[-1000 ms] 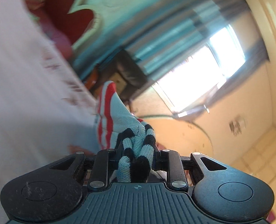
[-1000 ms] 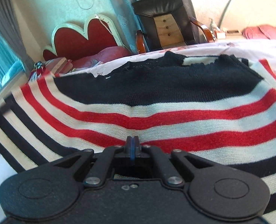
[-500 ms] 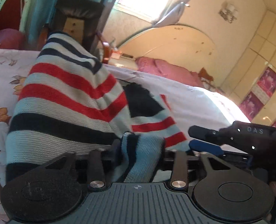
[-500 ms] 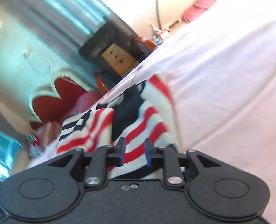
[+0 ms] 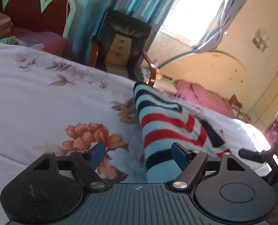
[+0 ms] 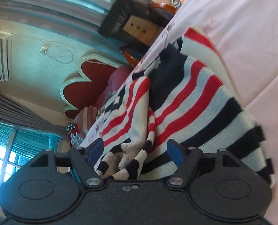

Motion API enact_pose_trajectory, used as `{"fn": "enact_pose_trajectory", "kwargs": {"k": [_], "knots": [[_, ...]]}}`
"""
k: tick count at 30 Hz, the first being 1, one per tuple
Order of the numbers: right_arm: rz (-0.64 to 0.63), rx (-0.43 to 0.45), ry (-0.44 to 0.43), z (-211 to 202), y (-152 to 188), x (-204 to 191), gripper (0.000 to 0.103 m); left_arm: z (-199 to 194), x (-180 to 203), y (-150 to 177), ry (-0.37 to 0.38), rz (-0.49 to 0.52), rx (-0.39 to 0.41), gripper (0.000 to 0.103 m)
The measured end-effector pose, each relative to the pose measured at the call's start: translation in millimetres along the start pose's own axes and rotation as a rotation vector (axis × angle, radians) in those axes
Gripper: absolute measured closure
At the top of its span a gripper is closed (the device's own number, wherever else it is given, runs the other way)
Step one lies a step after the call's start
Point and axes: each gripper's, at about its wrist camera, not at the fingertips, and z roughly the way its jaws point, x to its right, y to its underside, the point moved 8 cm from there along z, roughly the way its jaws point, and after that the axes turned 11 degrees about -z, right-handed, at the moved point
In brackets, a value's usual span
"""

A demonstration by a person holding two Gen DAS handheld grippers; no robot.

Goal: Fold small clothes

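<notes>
A small knitted sweater [image 5: 163, 125] with red, white and navy stripes lies partly folded on the floral bedspread [image 5: 45, 97]. My left gripper [image 5: 139, 154] is open, its blue pads apart, with the folded sweater edge lying between them untouched by a grip. In the right wrist view the sweater [image 6: 186, 101] spreads across the bed, one side folded over the middle, with a bunched cuff near the camera. My right gripper [image 6: 134, 151] is open just over that cuff. The right gripper's tip [image 5: 251, 154] shows at the right edge of the left wrist view.
A black armchair with wooden arms [image 5: 124, 43] and a small wooden drawer unit stand beyond the bed. A red scalloped headboard [image 5: 32, 9] and pink pillows [image 5: 201, 95] lie at the far side. An air conditioner [image 6: 2, 56] hangs on the wall.
My left gripper has let go of the sweater edge and opened. My right gripper has opened wider and tilted. The sweater side now lies folded over the middle.
</notes>
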Motion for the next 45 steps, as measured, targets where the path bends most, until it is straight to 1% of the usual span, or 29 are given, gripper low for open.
{"fn": "enact_pose_trajectory", "kwargs": {"k": [2, 4, 7, 10, 11, 12, 13, 14, 15, 16, 18, 20, 23, 25, 27, 30, 32, 33, 34, 36, 38, 41, 43, 44, 45], "knots": [[-0.021, -0.031, 0.021, 13.3, -1.2, -4.8, 0.030, 7.3, -4.5, 10.6, -0.003, -0.005, -0.007, 0.027], [-0.047, -0.053, 0.050, 24.6, -3.5, -8.2, 0.033, 11.0, -10.6, 16.4, -0.005, -0.043, 0.000, 0.027], [-0.095, -0.086, 0.077, 40.1, -5.9, -15.7, 0.037, 23.6, -15.3, 21.3, 0.002, -0.088, -0.014, 0.027], [-0.173, -0.124, 0.117, 56.1, -6.6, -23.2, 0.040, 27.7, -16.2, 21.3, 0.009, -0.094, -0.030, 0.027], [-0.209, -0.134, 0.133, 60.0, -5.4, -27.7, 0.047, 28.9, -16.3, 20.9, 0.010, -0.092, -0.035, 0.027], [-0.252, -0.145, 0.152, 63.8, -4.4, -31.8, 0.057, 30.1, -16.5, 20.4, 0.007, -0.088, -0.041, 0.027], [-0.310, -0.157, 0.176, 65.0, -1.7, -35.7, 0.062, 31.2, -16.4, 19.8, 0.005, -0.084, -0.047, 0.027], [-0.373, -0.160, 0.191, 66.5, 0.7, -43.1, 0.076, 32.3, -15.5, 18.1, 0.004, -0.080, -0.047, 0.027], [-0.447, -0.149, 0.216, 64.8, 1.5, -49.7, 0.083, 31.7, -12.6, 16.1, 0.009, -0.073, -0.043, 0.027], [-0.518, -0.134, 0.232, 61.5, 2.2, -57.3, 0.084, 30.6, -7.7, 13.6, 0.017, -0.060, -0.031, 0.027], [-0.662, -0.081, 0.265, 47.0, 3.0, -74.5, 0.085, 31.0, 6.0, 10.3, 0.051, -0.038, -0.018, 0.027], [-0.794, -0.008, 0.293, 27.4, 2.7, -90.9, 0.085, 33.8, 23.5, 9.2, 0.069, -0.008, -0.014, 0.027], [-0.906, 0.079, 0.341, -0.1, -3.0, -101.7, 0.085, 39.0, 56.4, 11.3, 0.116, 0.050, -0.022, 0.027], [-0.909, 0.118, 0.371, -19.3, -11.4, -95.1, 0.085, 44.5, 78.4, 16.3, 0.125, 0.108, -0.032, 0.027], [-0.874, 0.119, 0.386, -32.3, -19.2, -78.3, 0.085, 55.6, 97.2, 25.9, 0.114, 0.168, -0.060, 0.027], [-0.769, 0.115, 0.443, -40.5, -28.8, -32.9, 0.085, 73.8, 120.6, 47.3, 0.109, 0.219, -0.126, 0.027], [-0.676, 0.124, 0.441, -44.6, -30.8, -7.1, 0.086, 79.1, 129.4, 57.2, 0.075, 0.272, -0.117, 0.027], [-0.639, 0.115, 0.435, -45.5, -30.1, 3.2, 0.086, 79.1, 131.7, 59.3, 0.067, 0.283, -0.111, 0.026], [-0.606, 0.104, 0.433, -44.2, -28.2, 14.2, 0.086, 77.1, 133.2, 60.2, 0.065, 0.288, -0.106, 0.026], [-0.580, 0.090, 0.424, -41.4, -23.4, 27.5, 0.085, 71.7, 132.6, 59.5, 0.067, 0.279, -0.105, 0.026], [-0.575, 0.100, 0.406, -42.8, -21.3, 24.8, 0.085, 63.0, 130.3, 56.7, 0.079, 0.260, -0.095, 0.026], [-0.581, 0.112, 0.370, -44.6, -20.6, 12.6, 0.085, 56.5, 121.9, 56.9, 0.066, 0.255, -0.082, 0.026], [-0.555, 0.080, 0.367, -36.8, -17.2, 16.7, 0.085, 60.1, 117.0, 60.7, 0.055, 0.254, -0.107, 0.026], [-0.548, 0.050, 0.390, -30.6, -15.3, 24.5, 0.085, 61.5, 116.2, 61.9, 0.056, 0.242, -0.117, 0.026], [-0.537, 0.040, 0.395, -27.4, -13.0, 30.3, 0.085, 61.7, 116.1, 62.7, 0.056, 0.241, -0.119, 0.026]]}}
